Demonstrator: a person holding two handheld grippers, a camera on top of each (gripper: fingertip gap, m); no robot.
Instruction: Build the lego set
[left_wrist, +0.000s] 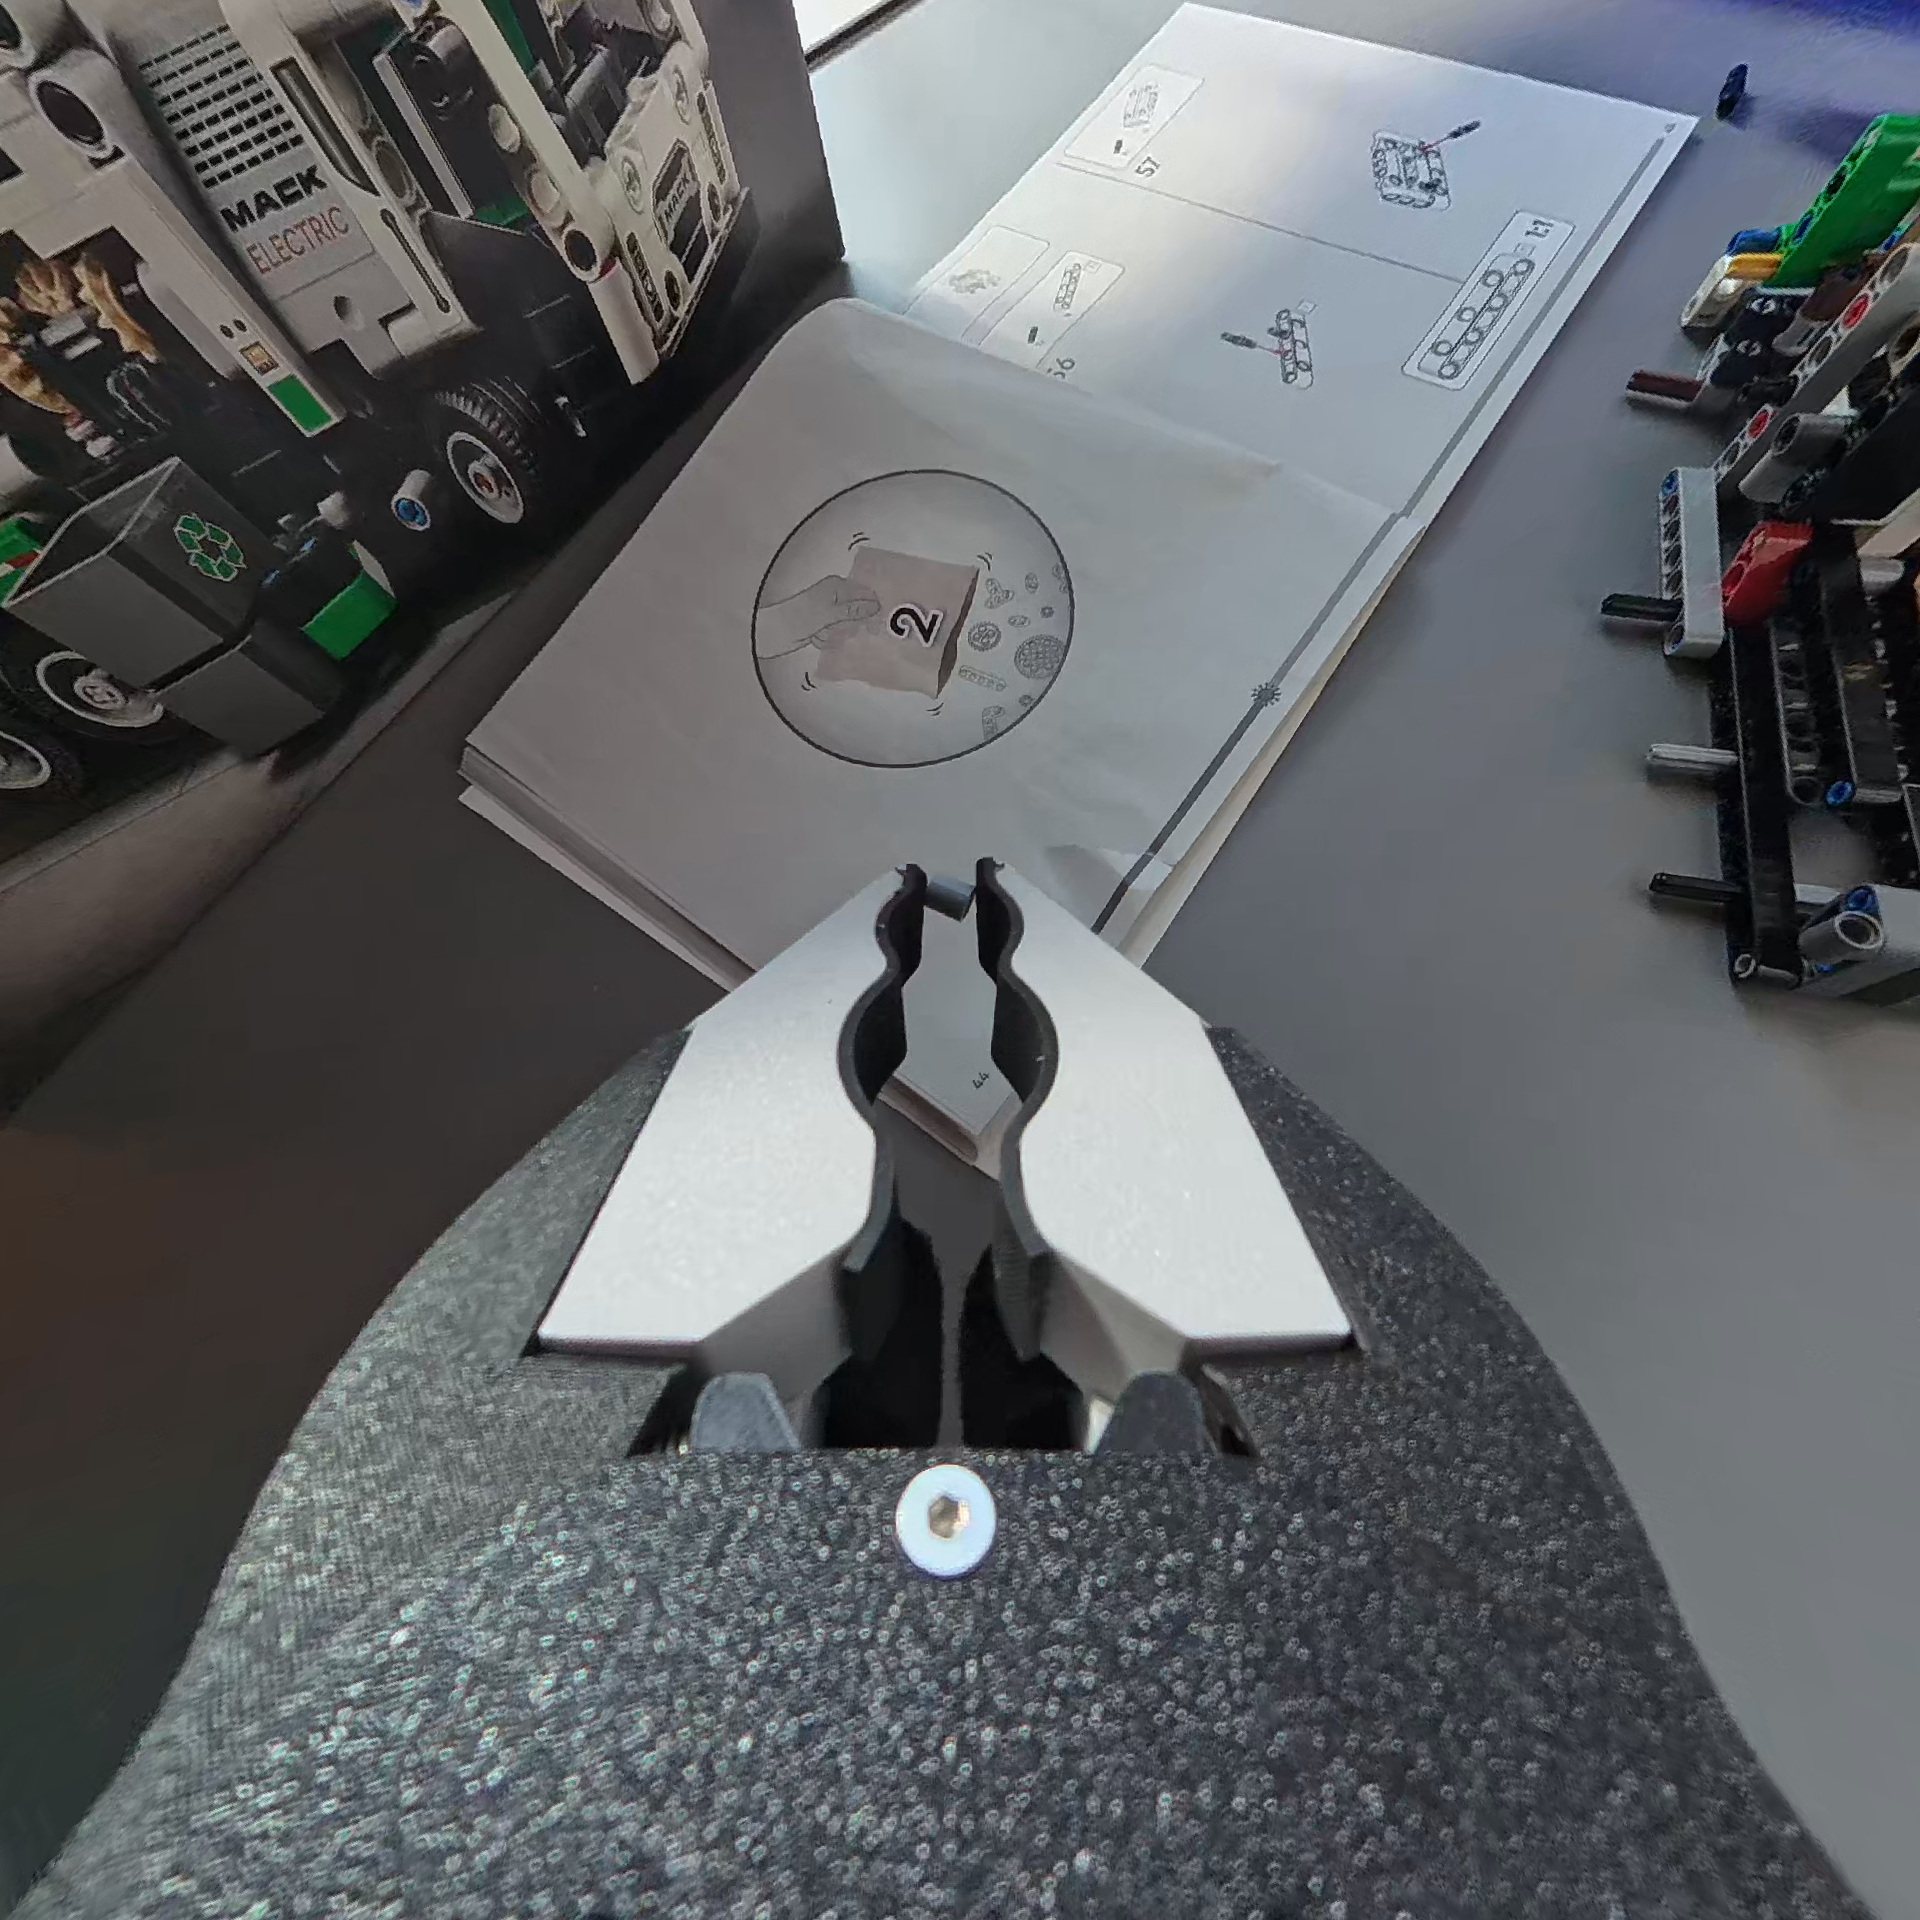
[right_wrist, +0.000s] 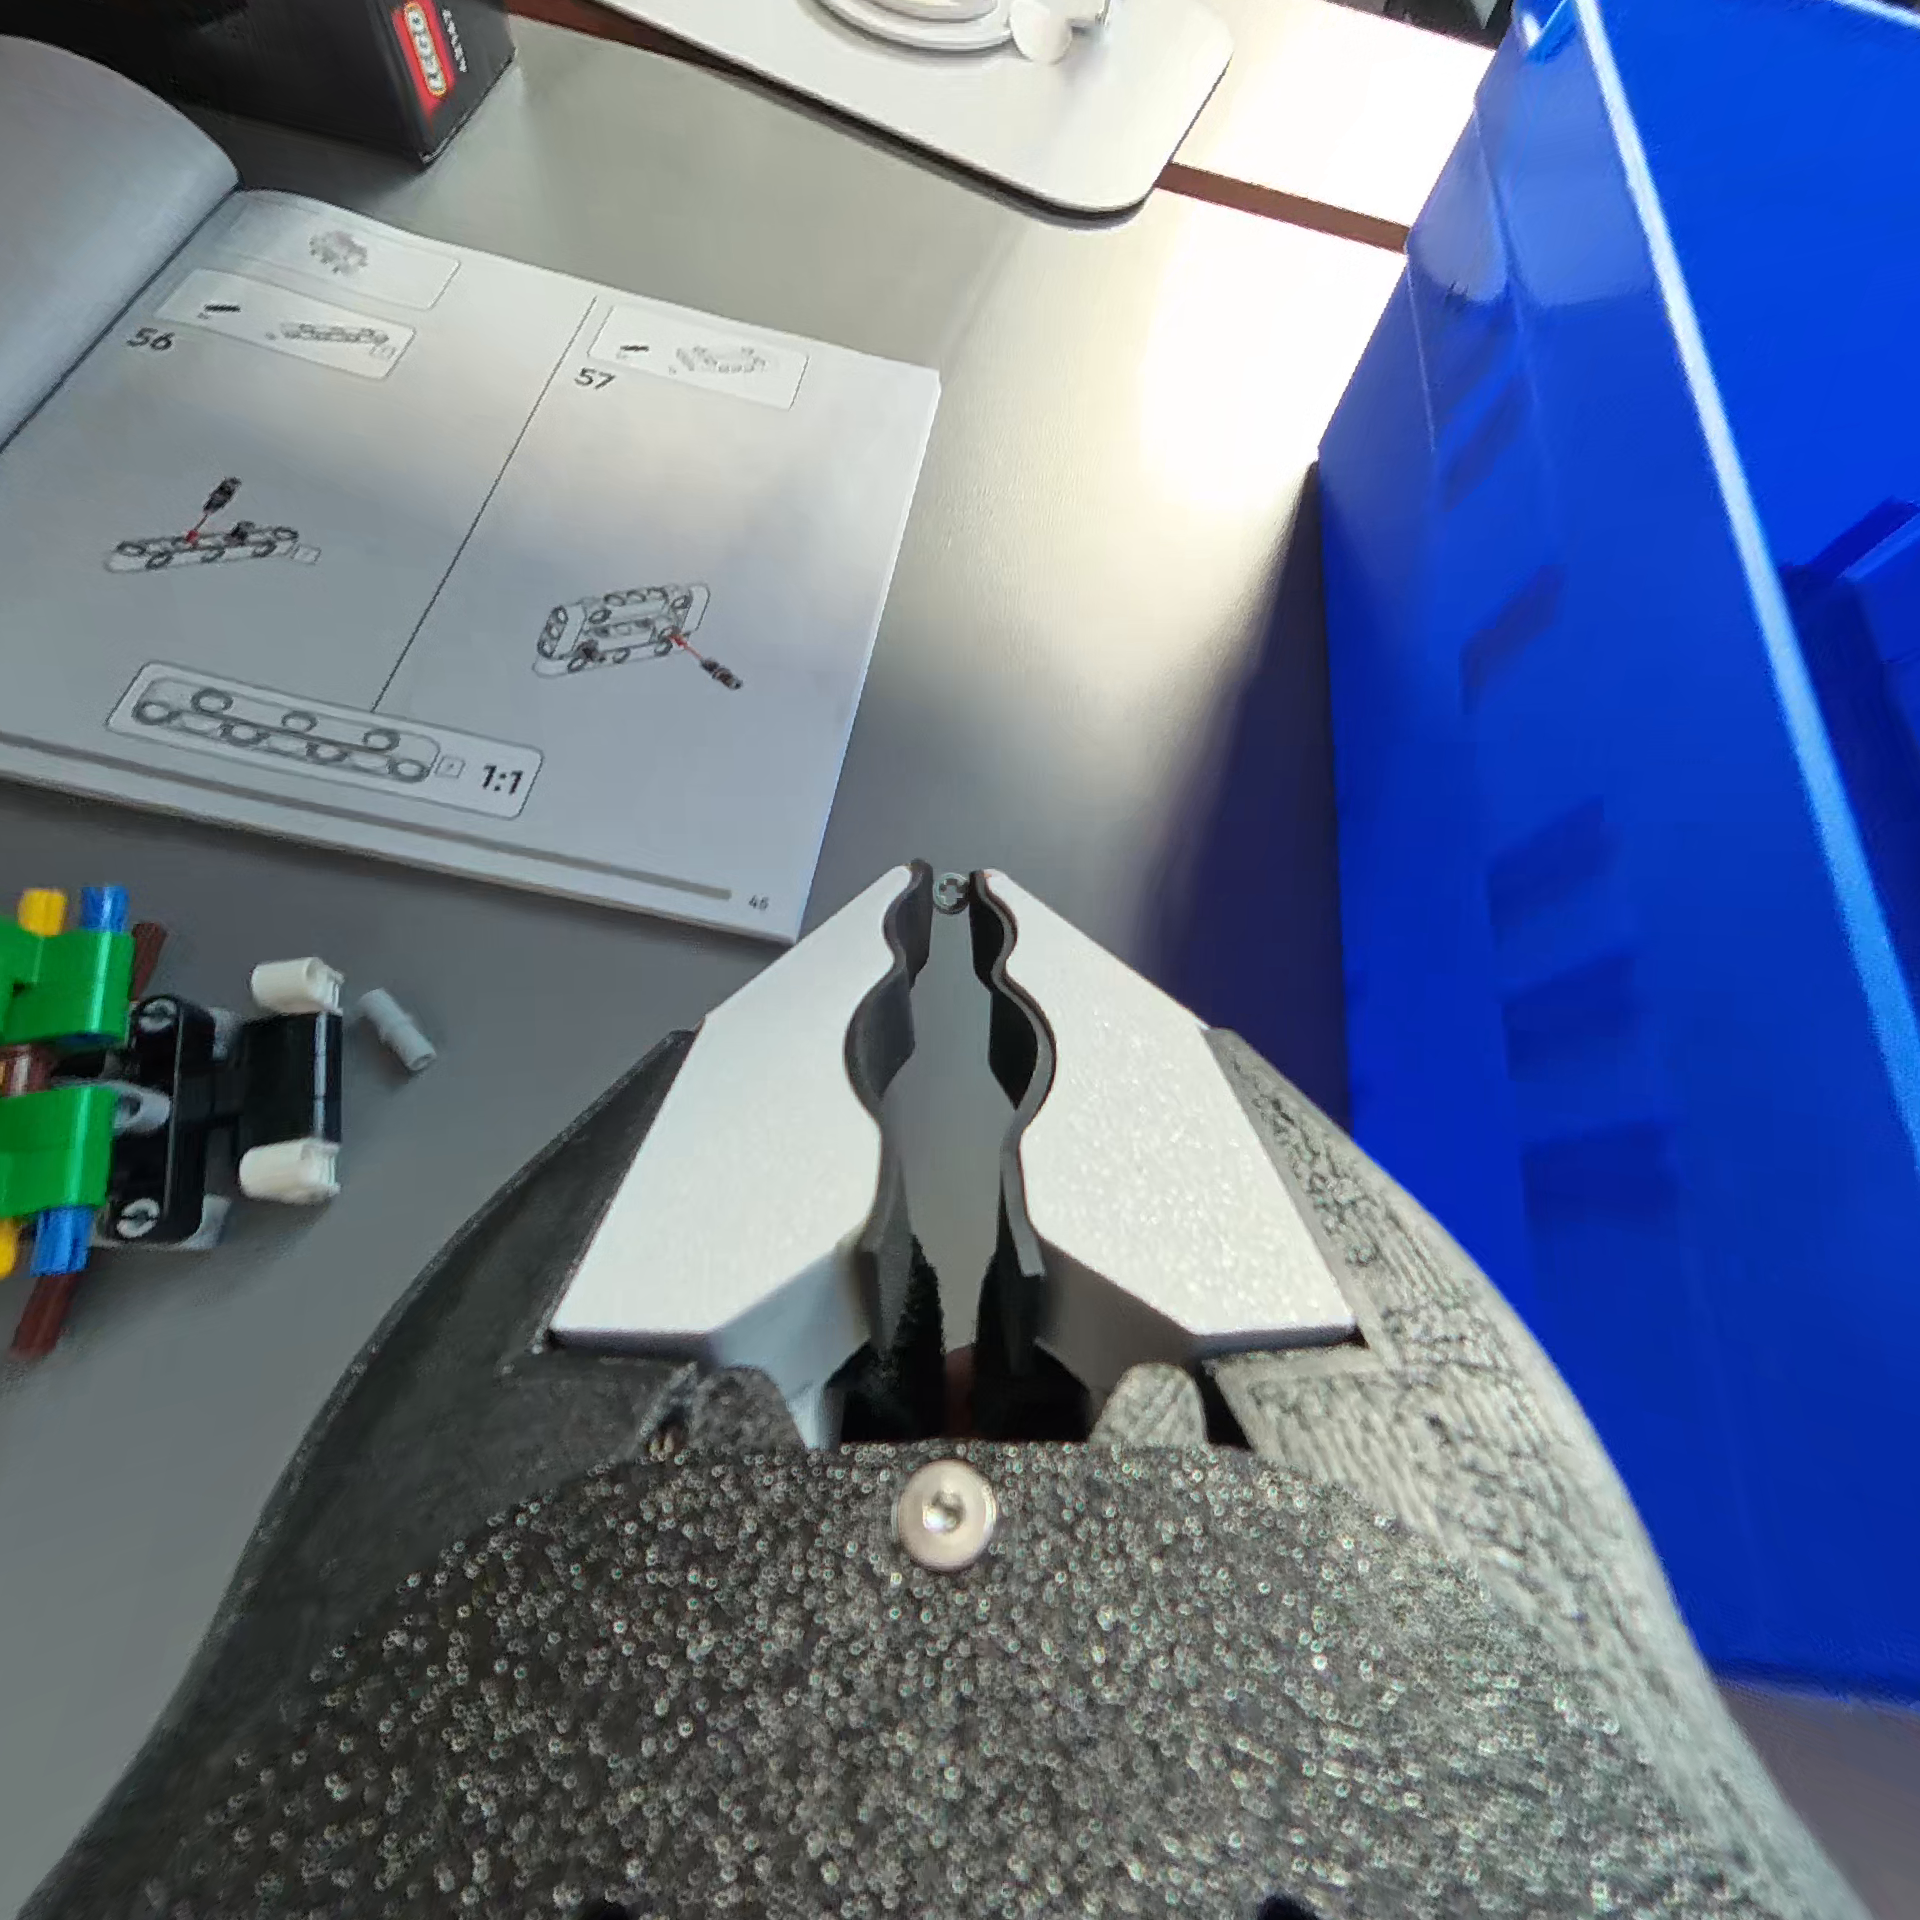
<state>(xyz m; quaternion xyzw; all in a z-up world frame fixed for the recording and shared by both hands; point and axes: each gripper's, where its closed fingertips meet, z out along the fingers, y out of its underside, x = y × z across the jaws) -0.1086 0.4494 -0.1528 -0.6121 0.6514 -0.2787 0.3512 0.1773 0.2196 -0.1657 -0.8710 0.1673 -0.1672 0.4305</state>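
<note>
Left wrist view: the left gripper (left_wrist: 950, 894) was closed on a small grey cylindrical piece (left_wrist: 948, 896), pinched at the fingertips above the near corner of the open instruction booklet (left_wrist: 727, 644) on the grey desk (left_wrist: 1455, 1039). A printed box (left_wrist: 312, 312) stood beyond the booklet's left page; a partly built brick model (left_wrist: 1787, 623) lay off its right page. In the right wrist view, the right gripper (right_wrist: 948, 891) was closed on a small grey round piece (right_wrist: 948, 891) just past the booklet's near right corner, with a blue bin (right_wrist: 1662, 831) farther right and a loose grey pin (right_wrist: 397, 1031) below the booklet.
</note>
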